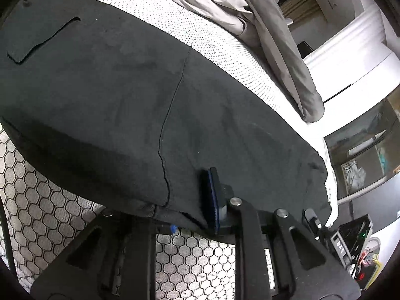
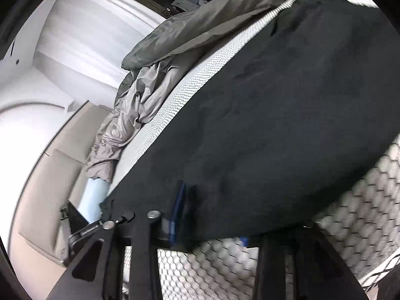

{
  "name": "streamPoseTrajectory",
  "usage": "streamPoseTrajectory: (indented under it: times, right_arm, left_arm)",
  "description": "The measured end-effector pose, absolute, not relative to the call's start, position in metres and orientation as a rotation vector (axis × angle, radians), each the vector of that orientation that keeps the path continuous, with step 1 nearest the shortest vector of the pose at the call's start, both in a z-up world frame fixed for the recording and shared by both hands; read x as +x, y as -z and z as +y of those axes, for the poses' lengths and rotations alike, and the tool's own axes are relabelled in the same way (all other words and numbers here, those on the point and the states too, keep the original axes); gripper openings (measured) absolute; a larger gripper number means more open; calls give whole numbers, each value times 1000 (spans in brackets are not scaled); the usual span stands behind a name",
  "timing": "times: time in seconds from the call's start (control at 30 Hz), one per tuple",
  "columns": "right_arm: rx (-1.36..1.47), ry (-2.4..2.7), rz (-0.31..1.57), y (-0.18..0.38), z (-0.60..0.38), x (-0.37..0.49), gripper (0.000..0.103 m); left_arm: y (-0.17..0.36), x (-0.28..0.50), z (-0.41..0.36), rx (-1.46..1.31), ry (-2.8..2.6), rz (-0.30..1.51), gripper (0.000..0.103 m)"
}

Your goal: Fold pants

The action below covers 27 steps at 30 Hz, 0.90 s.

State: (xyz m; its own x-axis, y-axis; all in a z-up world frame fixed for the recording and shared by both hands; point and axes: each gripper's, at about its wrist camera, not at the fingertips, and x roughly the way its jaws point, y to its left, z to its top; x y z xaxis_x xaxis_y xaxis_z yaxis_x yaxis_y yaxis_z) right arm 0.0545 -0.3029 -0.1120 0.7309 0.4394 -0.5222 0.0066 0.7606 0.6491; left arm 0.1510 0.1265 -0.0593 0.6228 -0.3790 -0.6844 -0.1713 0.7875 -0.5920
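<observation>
So I've got the black pants spread across the bed's white mattress, near edge hanging over the side, and both the left tongs and right tongs look clamped on that edge. Not much folded as far as I can tell, so basically the whole fold's left, with the grey duvet bunched up behind the pants.

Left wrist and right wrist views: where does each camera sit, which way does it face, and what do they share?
Left wrist: on the left gripper, facing along its fingers over black pants toward a grey blanket; a blue-padded finger shows.
Right wrist: on the right gripper, facing across the pants; its linkage shows.
Shared: pants, blanket, white mattress.
</observation>
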Motion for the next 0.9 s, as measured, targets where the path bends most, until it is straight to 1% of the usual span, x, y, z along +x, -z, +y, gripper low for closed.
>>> streamPoseTrajectory:
  times: [0.07,0.1,0.17,0.2,0.27,0.57,0.6,0.63,0.67,0.73,0.9]
  right_arm:
    - [676,-235,708,113,-301,59,37]
    - [658,-215,709,113,-301,60,25]
    - [649,-195,704,115,-305,62,14]
    - [663,-193,706,117,-308,63,11]
    - [684,-192,705,120,-312,63,8]
    - [661,-194,714,118,-309,65,8]
    - [659,-197,714,118,-309,65,8]
    - [661,-199,716,119,-309,65,8]
    - [662,-203,724,120,-309,66,8]
    - [658,-225,738,120,-311,68,8]
    - [616,-272,763,120,-313,73,8]
  left_arm:
    - [58,153,126,-676,121,908,16]
    - [57,151,128,-681,121,909,16]
    - [55,150,128,-699,129,910,16]
    - [56,151,130,-710,136,912,16]
    - [59,150,137,-736,148,915,16]
    - [57,139,170,-749,128,881,18]
    - [58,138,173,-737,129,878,18]
    - [58,137,175,-703,114,871,10]
    - [58,136,177,-679,93,862,9]
    - [62,138,179,-672,86,868,9]
    - [64,139,197,-751,106,875,10]
